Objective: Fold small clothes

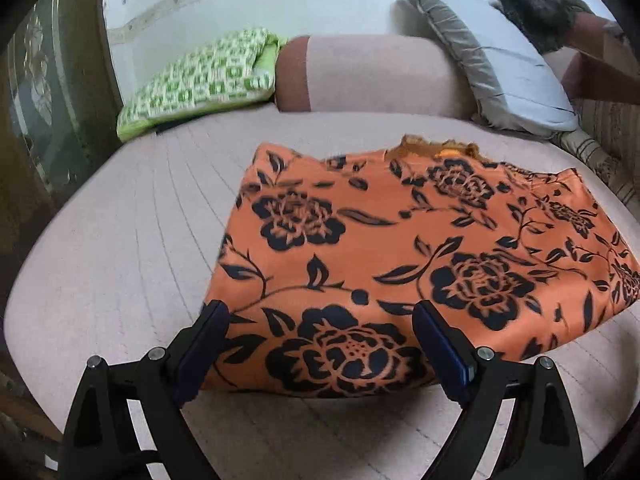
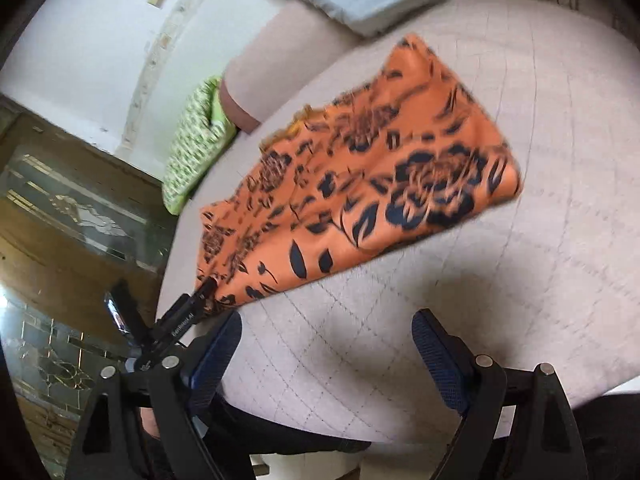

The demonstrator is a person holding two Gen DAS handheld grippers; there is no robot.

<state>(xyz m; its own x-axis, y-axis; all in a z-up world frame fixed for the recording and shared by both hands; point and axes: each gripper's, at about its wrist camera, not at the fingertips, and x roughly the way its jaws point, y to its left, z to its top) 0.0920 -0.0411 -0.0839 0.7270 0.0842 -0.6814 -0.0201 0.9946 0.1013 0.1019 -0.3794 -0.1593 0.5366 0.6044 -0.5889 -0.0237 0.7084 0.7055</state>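
An orange garment with black flower print lies folded into a rough rectangle on the pale pink quilted bed. My left gripper is open, its two blue-padded fingers straddling the garment's near edge just above it. In the right wrist view the same garment lies across the bed. My right gripper is open and empty, above bare quilt short of the garment. The left gripper's tip shows at the garment's lower corner.
A green patterned pillow, a pink bolster and a grey-white cushion lie along the far wall. A dark furry item sits at the far right. A glass-fronted wooden cabinet stands beside the bed.
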